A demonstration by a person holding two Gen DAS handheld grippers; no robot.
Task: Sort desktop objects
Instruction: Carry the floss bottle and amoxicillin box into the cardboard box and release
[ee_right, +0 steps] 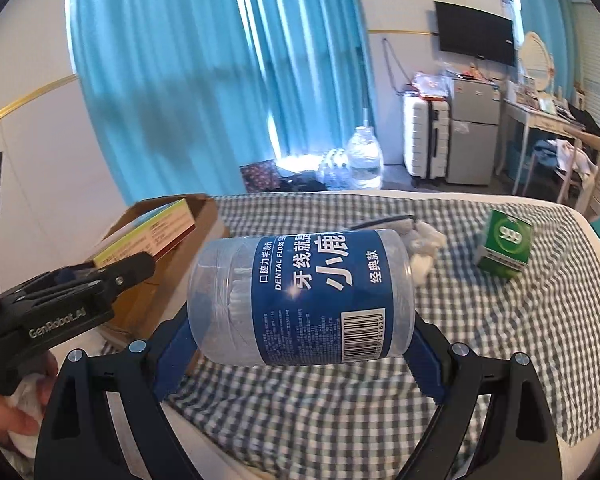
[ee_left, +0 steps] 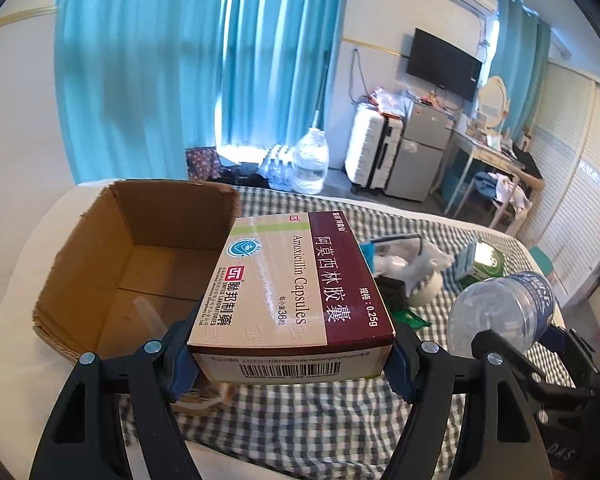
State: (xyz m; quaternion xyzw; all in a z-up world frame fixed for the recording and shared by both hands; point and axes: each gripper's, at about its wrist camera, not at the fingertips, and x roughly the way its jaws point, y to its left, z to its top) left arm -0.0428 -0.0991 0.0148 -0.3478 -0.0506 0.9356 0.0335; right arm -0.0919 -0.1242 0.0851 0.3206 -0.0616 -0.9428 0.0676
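Left wrist view: left hand-held gripper pinching medicine box, right hand-held gripper pinching floss jar. Carry level over cardboard box at bed's left edge, lower inside, then release.

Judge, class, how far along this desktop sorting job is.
Done: apparently little, the cardboard box looks nearly empty. In hand: left gripper holds the amoxicillin box; right gripper holds the dental floss jar. Left: green 999 box, white wrappings on the checked cloth.

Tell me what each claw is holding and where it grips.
Left claw: amoxicillin box, by its near-end sides. Right claw: dental floss jar, across its two ends.
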